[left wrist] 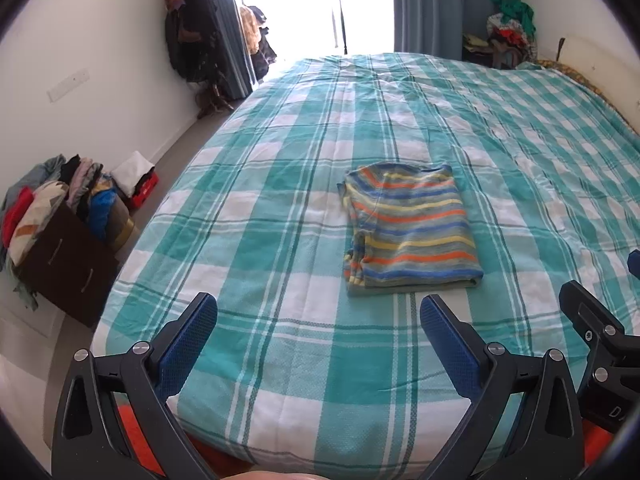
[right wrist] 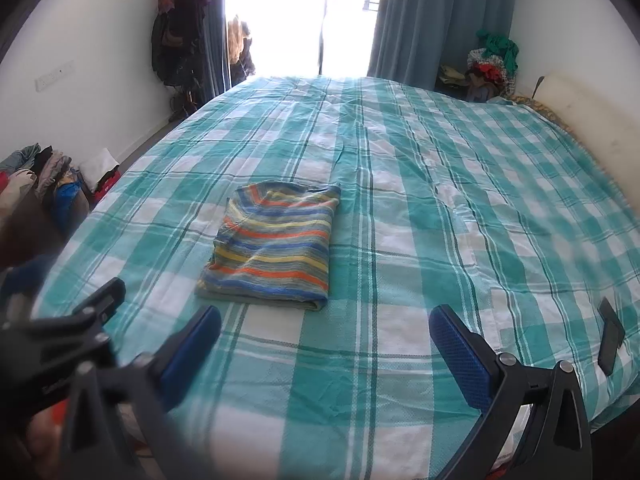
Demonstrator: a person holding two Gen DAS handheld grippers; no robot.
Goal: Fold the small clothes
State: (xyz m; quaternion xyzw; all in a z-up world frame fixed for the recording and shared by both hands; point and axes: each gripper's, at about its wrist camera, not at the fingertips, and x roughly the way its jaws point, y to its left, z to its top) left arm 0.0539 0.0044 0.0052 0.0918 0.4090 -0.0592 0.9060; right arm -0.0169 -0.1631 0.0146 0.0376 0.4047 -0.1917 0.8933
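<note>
With both tools held back over the near edge of the bed (left wrist: 280, 400), the striped garment (left wrist: 408, 232) lies flat on the teal-and-white checked cover, already reduced to a compact rectangle, its folded edge toward the cameras and its layered raw edges along its left side. The left gripper (left wrist: 318, 312) stands with jaws wide and nothing between its blue pads (left wrist: 188, 344); the right gripper (right wrist: 324, 324) is likewise spread wide and empty, and neither touches the cloth. In the left wrist view the garment sits ahead and slightly right of the left tool; in the right wrist view it sits ahead and left of the right tool, hence between the two. The fold appears complete or one fold short of it. Should a further halving be intended, good practice is to take the two near corners at once, each pad pair pinching all layers, lift only enough to clear the cover, carry the edge level to the far edge, and release together so the stripes stay aligned. Should the piece be finished, it is best lifted by opposite sides, supported evenly, and set aside. A dark flat object (right wrist: 610, 336) lies on the cover at the right, well apart from the garment; what it is cannot be told. Piled clothes on a brown box (left wrist: 64, 264) stand on the floor at the left.
</note>
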